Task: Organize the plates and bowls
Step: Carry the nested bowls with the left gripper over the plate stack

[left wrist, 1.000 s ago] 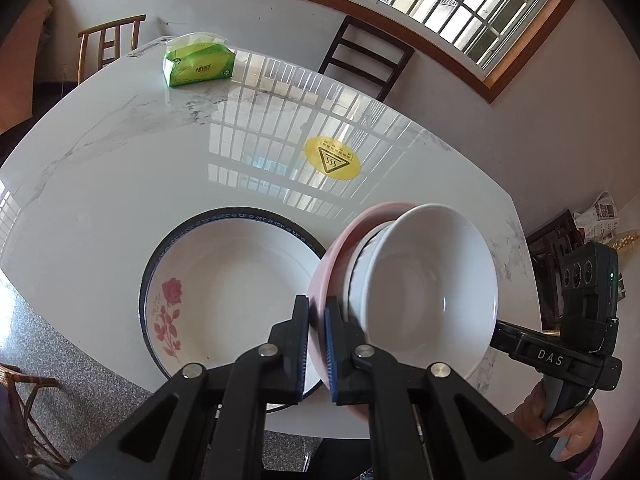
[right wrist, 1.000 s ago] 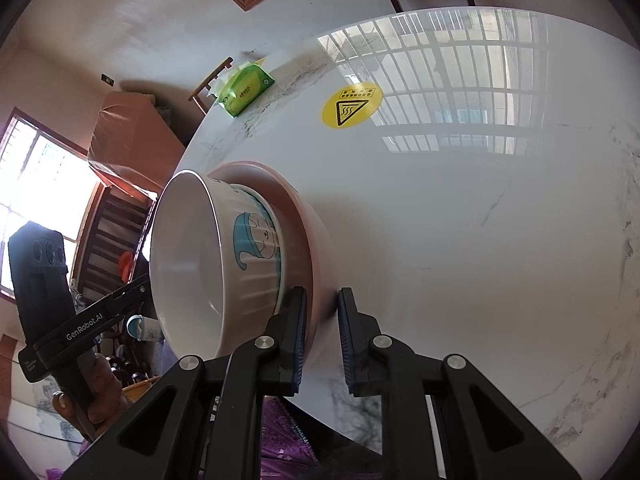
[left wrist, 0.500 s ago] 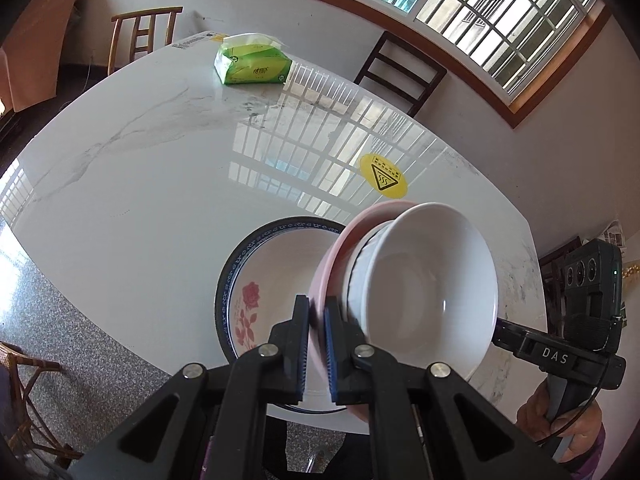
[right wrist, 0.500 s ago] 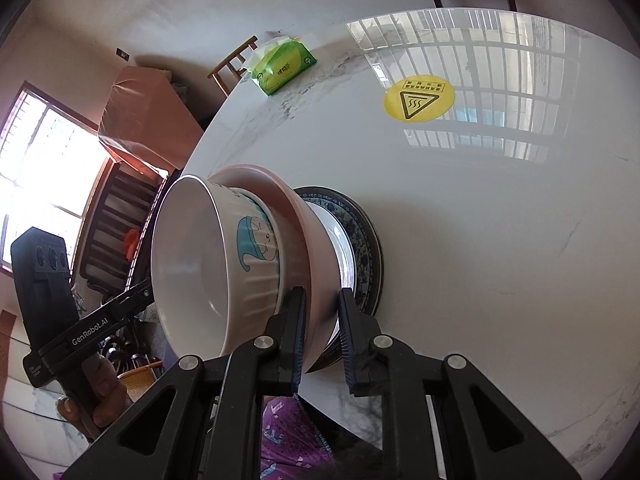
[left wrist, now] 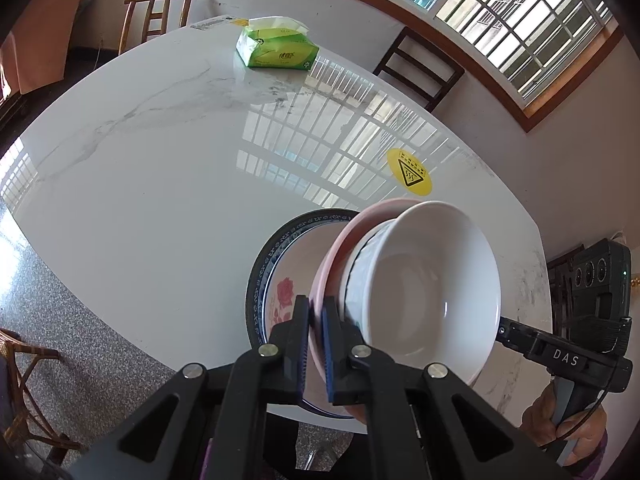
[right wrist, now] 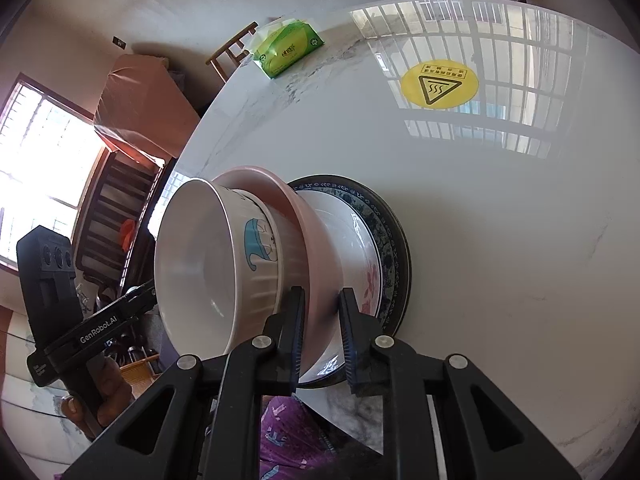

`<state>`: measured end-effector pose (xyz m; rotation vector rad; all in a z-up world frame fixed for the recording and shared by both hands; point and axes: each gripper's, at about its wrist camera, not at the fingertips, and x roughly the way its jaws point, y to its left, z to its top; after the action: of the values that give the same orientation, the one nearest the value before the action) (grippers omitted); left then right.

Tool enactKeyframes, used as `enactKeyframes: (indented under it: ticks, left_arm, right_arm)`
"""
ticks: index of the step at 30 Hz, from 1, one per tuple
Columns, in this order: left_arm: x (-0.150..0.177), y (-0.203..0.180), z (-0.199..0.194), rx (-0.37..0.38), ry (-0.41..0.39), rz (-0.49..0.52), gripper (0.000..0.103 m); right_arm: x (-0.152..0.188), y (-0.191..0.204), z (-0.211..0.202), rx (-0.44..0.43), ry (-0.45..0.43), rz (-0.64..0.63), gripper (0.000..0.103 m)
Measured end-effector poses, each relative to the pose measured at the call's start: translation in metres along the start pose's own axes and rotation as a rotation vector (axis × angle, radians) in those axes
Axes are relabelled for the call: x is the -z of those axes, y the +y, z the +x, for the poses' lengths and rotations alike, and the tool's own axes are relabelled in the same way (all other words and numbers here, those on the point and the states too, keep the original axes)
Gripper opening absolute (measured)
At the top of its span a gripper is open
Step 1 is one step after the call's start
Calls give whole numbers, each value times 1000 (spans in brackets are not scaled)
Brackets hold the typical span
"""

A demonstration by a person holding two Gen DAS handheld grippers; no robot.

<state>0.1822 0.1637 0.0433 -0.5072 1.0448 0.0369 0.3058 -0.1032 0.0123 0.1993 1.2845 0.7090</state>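
A pink bowl (left wrist: 344, 240) (right wrist: 280, 188) with a white bowl (left wrist: 432, 280) (right wrist: 200, 260) nested inside hangs tilted between both grippers. My left gripper (left wrist: 318, 320) is shut on the pink rim on one side. On the opposite side, my right gripper (right wrist: 322, 304) is shut on the same rim. The white bowl shows a blue cartoon print in the right wrist view. Just beneath the stack, a blue-rimmed plate (left wrist: 280, 248) (right wrist: 384, 232) with a red rose lies near the front edge of the white marble table (left wrist: 160, 160) (right wrist: 500, 240). The bowls partly hide it.
A green tissue pack (left wrist: 276, 46) (right wrist: 288, 50) lies at the table's far side, and a yellow warning sticker (left wrist: 409, 171) (right wrist: 439, 84) is stuck on the top. Wooden chairs (left wrist: 160, 12) (left wrist: 420, 64) stand behind the table. A hand (left wrist: 568, 420) (right wrist: 104, 392) holds each gripper handle.
Both grippers have carried the nested bowls sideways across the table. The rose plate, off to one side before, now lies directly under the stack. Both grips are unchanged.
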Motion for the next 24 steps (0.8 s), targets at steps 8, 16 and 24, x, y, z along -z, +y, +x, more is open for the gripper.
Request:
enactKeyframes:
  ticks: [8,16,24]
  left_arm:
    - [-1,4,3,-4,1,-6,4]
    - [1,3,2,0,-13,4,6]
    - [3,1,0,-8,-42,28,6]
  right_arm:
    - [1,0,5,-8,9,13,18]
    - [-1,-1,7,-20,10,28,18]
    - [-1,-8,10,-46,5,55,18]
